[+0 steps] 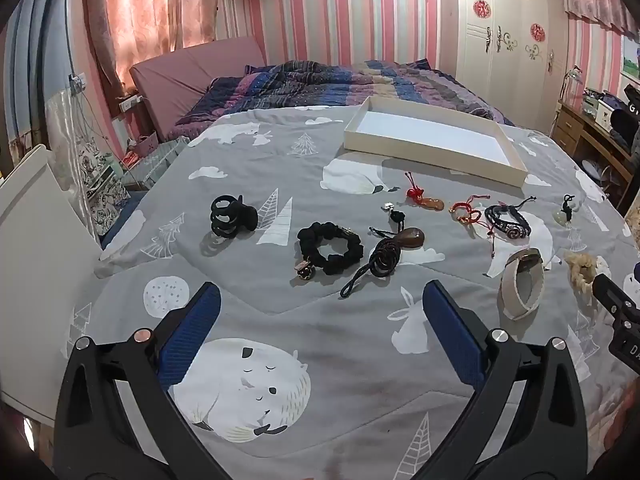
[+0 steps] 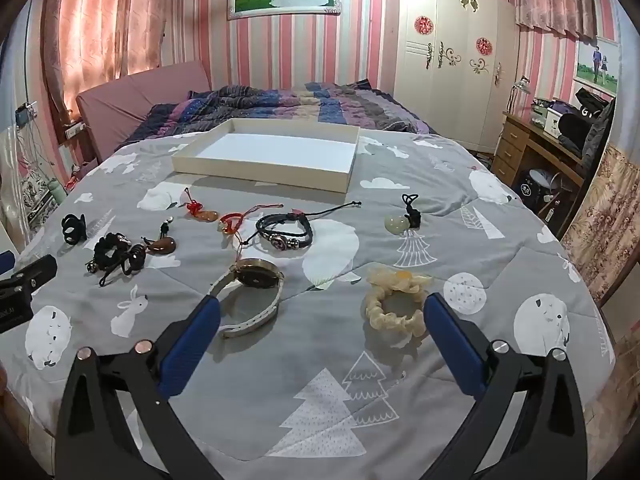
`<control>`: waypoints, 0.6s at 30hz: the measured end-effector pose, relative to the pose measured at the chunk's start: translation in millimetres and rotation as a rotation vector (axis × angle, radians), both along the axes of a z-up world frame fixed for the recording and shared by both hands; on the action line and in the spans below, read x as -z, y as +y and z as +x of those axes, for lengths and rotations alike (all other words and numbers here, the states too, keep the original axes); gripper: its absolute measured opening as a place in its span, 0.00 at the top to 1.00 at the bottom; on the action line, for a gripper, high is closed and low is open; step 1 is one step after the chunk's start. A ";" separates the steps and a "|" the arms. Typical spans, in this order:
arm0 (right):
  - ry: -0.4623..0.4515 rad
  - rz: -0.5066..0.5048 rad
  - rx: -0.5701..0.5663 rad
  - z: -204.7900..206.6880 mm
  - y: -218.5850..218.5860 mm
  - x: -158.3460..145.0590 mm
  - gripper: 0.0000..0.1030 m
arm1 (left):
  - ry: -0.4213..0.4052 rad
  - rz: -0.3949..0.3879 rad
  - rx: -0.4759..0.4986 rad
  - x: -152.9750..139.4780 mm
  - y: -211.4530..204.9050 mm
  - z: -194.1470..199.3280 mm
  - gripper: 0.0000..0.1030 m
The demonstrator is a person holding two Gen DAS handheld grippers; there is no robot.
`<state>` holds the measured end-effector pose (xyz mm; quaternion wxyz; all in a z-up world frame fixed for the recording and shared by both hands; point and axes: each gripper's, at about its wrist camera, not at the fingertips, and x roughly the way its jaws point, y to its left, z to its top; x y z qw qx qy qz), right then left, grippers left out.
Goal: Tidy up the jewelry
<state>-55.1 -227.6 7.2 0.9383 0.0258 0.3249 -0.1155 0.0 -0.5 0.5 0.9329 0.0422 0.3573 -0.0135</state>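
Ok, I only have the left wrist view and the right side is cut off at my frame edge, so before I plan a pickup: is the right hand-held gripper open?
Observer: Yes, the right hand-held gripper is open, with nothing held between its fingers.
Operator: What lies nearest it? I see only a scrap of something cream.
Observer: That is a cream scrunchie, a full ring with a bow, lying just inside the gripper's right finger.
Operator: And the watch? I see it edge-on.
Observer: The watch has a dark dial ringed in gold, and its white strap runs behind the left fingertip.
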 end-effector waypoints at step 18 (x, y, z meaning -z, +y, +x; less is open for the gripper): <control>0.022 0.009 0.015 3.1 1.4 -0.7 0.02 | 0.001 0.015 0.016 1.5 -6.7 -1.1 0.03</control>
